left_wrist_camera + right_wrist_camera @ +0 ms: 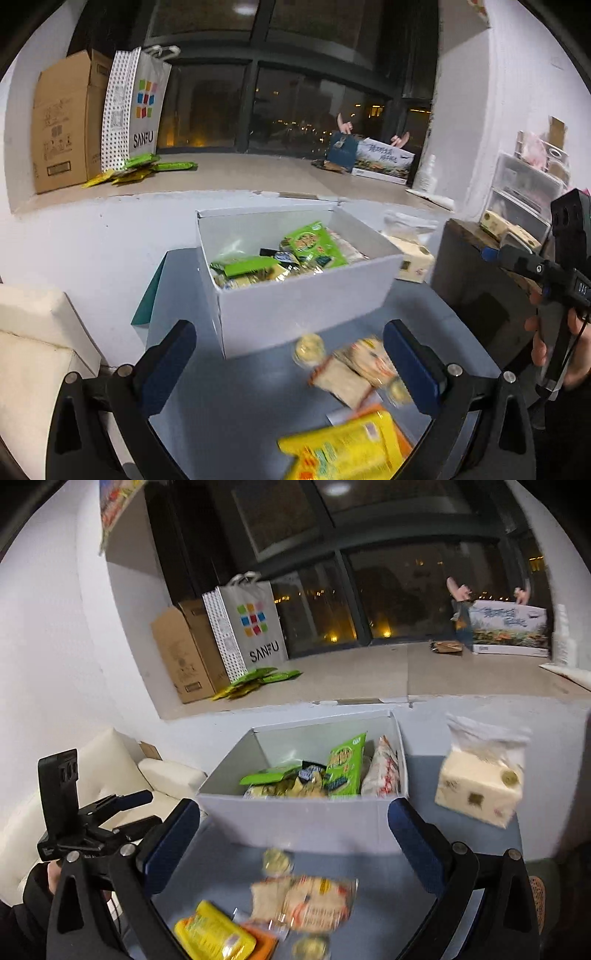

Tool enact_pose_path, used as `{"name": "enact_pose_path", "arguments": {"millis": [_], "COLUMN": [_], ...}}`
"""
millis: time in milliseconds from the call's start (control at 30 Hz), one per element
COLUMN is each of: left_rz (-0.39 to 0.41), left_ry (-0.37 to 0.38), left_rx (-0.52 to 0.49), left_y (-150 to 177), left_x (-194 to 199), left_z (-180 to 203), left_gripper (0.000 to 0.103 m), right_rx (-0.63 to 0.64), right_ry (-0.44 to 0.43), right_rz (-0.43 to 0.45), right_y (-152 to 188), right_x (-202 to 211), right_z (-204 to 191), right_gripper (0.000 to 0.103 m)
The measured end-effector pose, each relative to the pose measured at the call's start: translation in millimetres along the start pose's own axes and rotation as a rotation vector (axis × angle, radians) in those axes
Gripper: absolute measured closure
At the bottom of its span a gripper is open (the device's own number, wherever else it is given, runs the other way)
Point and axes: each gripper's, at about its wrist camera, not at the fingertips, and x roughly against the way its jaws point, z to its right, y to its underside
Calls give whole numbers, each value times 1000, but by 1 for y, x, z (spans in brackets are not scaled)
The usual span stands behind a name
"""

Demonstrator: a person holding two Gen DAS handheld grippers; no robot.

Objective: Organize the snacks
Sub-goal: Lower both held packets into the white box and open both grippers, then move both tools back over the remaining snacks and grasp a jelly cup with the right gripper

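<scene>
A white open box [295, 306] [306, 823] on the grey table holds several snack packets, among them a green one [312, 243] [345, 764]. In front of it lie loose snacks: a clear pack of crackers [360, 365] [314, 901], a yellow packet [343, 450] [214, 938] and round gold-wrapped sweets [309, 349] [277, 860]. My left gripper [291, 365] is open and empty above the loose snacks. My right gripper [295, 845] is open and empty, also above them. Each gripper shows at the edge of the other's view.
A tissue pack [480, 786] [410, 258] stands right of the box. A cream sofa [33, 350] [110, 775] is at the left. The window ledge behind holds a cardboard box [62, 122], a SANFU bag [251, 627] and green packets [140, 168].
</scene>
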Motion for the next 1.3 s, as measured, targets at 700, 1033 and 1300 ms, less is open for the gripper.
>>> {"name": "enact_pose_path", "arguments": {"millis": [700,1033,1300], "left_rz": [-22,-77,-91], "left_ry": [46,49,52], "left_rx": [-28,-80,-67], "left_y": [74,92,97], "left_x": [55,44,42], "left_z": [52,60,51], "left_gripper": [0,0,0], "right_rx": [127,39,45], "right_ry": [124,86,103], "right_rz": [-189,-271,-303], "right_y": [126,135,130], "right_x": [40,-14,-51], "right_z": [-28,-16,-7], "right_gripper": [0,0,0]}}
